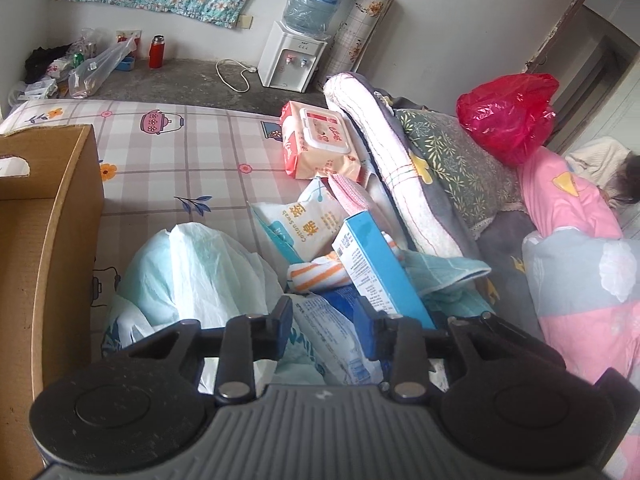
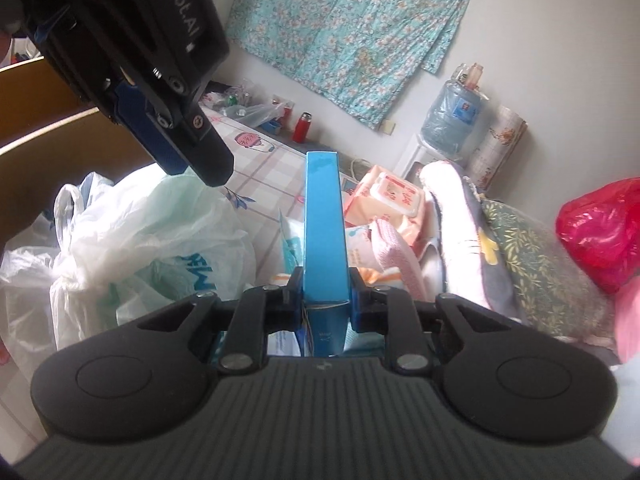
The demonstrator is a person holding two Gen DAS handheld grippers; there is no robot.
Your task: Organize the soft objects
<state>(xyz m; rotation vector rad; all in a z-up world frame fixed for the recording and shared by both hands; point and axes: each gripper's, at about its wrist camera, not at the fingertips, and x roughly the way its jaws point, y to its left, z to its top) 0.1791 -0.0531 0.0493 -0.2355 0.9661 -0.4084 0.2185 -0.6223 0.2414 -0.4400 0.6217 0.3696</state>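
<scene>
My right gripper point(image 2: 325, 300) is shut on a flat blue box point(image 2: 323, 224) and holds it edge-up above the pile; the same box shows in the left wrist view point(image 1: 374, 264). My left gripper point(image 1: 330, 320) is open and empty, hovering over a blue-printed plastic packet point(image 1: 332, 332) beside a tied white plastic bag point(image 1: 192, 272); its body shows at the upper left of the right wrist view point(image 2: 200, 160). A cotton swab bag point(image 1: 296, 224), an orange-striped cloth point(image 1: 316, 276), a pink cloth point(image 1: 352, 194) and a wet-wipes pack point(image 1: 320, 140) lie on the checked sheet.
An open cardboard box point(image 1: 52, 216) stands at the left. Folded quilts and pillows point(image 1: 448, 168) and a red plastic bag point(image 1: 508, 112) are piled at the right. A water dispenser point(image 1: 292, 56), a red flask point(image 1: 157, 52) and clutter stand along the far wall.
</scene>
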